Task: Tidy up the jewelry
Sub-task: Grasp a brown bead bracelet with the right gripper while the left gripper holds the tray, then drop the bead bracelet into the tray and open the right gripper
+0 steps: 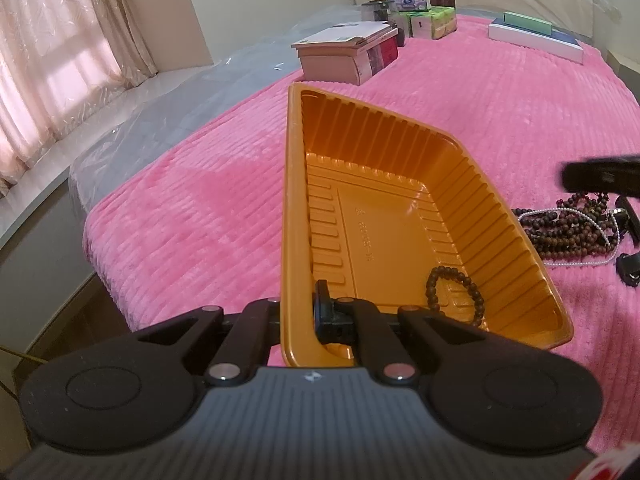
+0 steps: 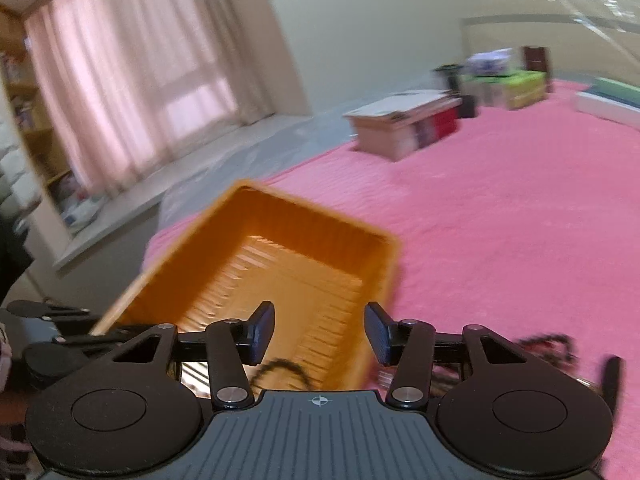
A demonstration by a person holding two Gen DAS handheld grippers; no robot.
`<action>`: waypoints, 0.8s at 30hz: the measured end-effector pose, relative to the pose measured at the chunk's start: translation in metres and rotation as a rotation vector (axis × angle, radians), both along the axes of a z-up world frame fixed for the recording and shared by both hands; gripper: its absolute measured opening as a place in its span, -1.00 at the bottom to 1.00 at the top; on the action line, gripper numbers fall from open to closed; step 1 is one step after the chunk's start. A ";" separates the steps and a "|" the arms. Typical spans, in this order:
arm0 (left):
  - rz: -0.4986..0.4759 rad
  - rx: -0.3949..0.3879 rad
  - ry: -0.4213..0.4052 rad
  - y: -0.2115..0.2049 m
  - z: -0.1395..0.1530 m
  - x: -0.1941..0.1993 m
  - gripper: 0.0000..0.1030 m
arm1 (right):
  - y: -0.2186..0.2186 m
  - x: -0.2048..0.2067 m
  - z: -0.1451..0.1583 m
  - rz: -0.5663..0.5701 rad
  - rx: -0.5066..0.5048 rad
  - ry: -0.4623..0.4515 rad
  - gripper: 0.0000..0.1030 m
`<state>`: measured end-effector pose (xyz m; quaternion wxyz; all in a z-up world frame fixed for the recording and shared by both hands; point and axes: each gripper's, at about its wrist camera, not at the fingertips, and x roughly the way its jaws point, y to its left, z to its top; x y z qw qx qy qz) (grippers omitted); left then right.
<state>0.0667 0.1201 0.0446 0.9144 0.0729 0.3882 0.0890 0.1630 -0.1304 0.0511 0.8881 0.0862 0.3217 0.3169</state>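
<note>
An orange plastic tray (image 1: pixel 296 208) lies on the pink bedspread. My left gripper (image 1: pixel 302 312) is shut on the tray's near left wall. A dark bead bracelet (image 1: pixel 456 292) lies inside the tray at its near end. A pile of dark bead strands and a white pearl strand (image 1: pixel 572 232) lies on the bedspread right of the tray. In the right wrist view, which is blurred, my right gripper (image 2: pixel 320 332) is open and empty above the tray's (image 2: pixel 224 236) near end, with the bracelet (image 2: pixel 280 370) below it. Part of the right gripper shows in the left wrist view (image 1: pixel 600 174).
A stack of books (image 1: pixel 348 52), tissue packs and small boxes (image 1: pixel 424 12) and a flat white box (image 1: pixel 536 36) sit at the far end of the bed. The bed's left edge (image 1: pixel 92 216) drops to the floor beside a curtained window (image 1: pixel 52 64).
</note>
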 end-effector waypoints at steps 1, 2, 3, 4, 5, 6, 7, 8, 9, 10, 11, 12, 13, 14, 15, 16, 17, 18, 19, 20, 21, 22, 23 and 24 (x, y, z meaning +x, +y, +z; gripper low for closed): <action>-0.001 0.001 0.001 0.000 0.000 0.000 -0.94 | -0.013 -0.004 -0.004 -0.038 -0.019 0.005 -0.02; -0.002 0.003 0.003 0.000 0.000 0.000 -0.94 | -0.027 -0.009 -0.009 -0.080 -0.039 0.014 -0.02; -0.003 0.005 0.005 0.000 0.000 0.000 -0.94 | -0.040 -0.013 -0.014 -0.118 -0.052 0.026 -0.02; -0.005 0.010 0.007 0.000 0.000 0.001 -0.94 | -0.054 -0.017 -0.019 -0.158 -0.064 0.041 -0.02; -0.006 0.013 0.008 -0.001 0.000 0.001 -0.94 | -0.066 -0.022 -0.023 -0.192 -0.077 0.050 -0.02; -0.008 0.016 0.008 -0.001 0.000 0.001 -0.94 | -0.078 -0.027 -0.028 -0.226 -0.097 0.055 -0.02; -0.009 0.018 0.008 -0.002 -0.001 0.000 -0.94 | -0.088 -0.031 -0.033 -0.249 -0.117 0.056 -0.02; -0.011 0.020 0.009 -0.003 -0.001 0.000 -0.94 | -0.098 -0.035 -0.038 -0.278 -0.141 0.060 -0.02; -0.013 0.023 0.010 -0.003 -0.001 0.000 -0.94 | -0.106 -0.039 -0.042 -0.297 -0.161 0.068 -0.02; -0.013 0.024 0.011 -0.003 -0.002 0.000 -0.94 | -0.113 -0.042 -0.047 -0.306 -0.178 0.074 -0.02; -0.012 0.023 0.012 -0.003 -0.002 0.000 -0.94 | -0.117 -0.044 -0.050 -0.310 -0.200 0.075 -0.02; -0.012 0.025 0.013 -0.003 -0.002 0.000 -0.94 | -0.119 -0.046 -0.053 -0.311 -0.227 0.072 -0.02; -0.013 0.026 0.014 -0.003 -0.002 0.000 -0.94 | -0.119 -0.047 -0.055 -0.303 -0.251 0.060 -0.02; -0.013 0.028 0.014 -0.004 -0.002 0.000 -0.94 | -0.118 -0.048 -0.056 -0.287 -0.269 0.051 -0.02; -0.014 0.030 0.015 -0.004 -0.002 0.000 -0.94 | -0.116 -0.048 -0.058 -0.269 -0.290 0.037 -0.02; -0.013 0.031 0.016 -0.005 -0.002 0.000 -0.94 | -0.112 -0.047 -0.060 -0.255 -0.322 0.020 -0.02; -0.013 0.031 0.016 -0.005 -0.002 0.000 -0.94 | -0.108 -0.048 -0.063 -0.239 -0.359 0.004 -0.02; -0.012 0.030 0.016 -0.005 -0.002 0.000 -0.94 | -0.103 -0.048 -0.068 -0.215 -0.407 -0.007 -0.02; -0.011 0.029 0.017 -0.005 -0.002 0.000 -0.94 | -0.099 -0.049 -0.075 -0.198 -0.448 -0.012 -0.02; -0.011 0.030 0.018 -0.005 -0.002 0.001 -0.94 | -0.096 -0.048 -0.081 -0.181 -0.486 -0.014 -0.02; -0.011 0.031 0.018 -0.005 -0.002 0.001 -0.94 | -0.094 -0.046 -0.085 -0.167 -0.505 -0.012 -0.02; -0.011 0.030 0.017 -0.005 -0.002 0.001 -0.94 | -0.094 -0.042 -0.090 -0.158 -0.515 -0.010 -0.02; -0.011 0.030 0.018 -0.005 -0.002 0.001 -0.94 | -0.093 -0.041 -0.093 -0.151 -0.521 -0.010 -0.02; -0.011 0.030 0.019 -0.004 -0.002 0.001 -0.94 | -0.095 -0.041 -0.096 -0.152 -0.522 -0.015 -0.02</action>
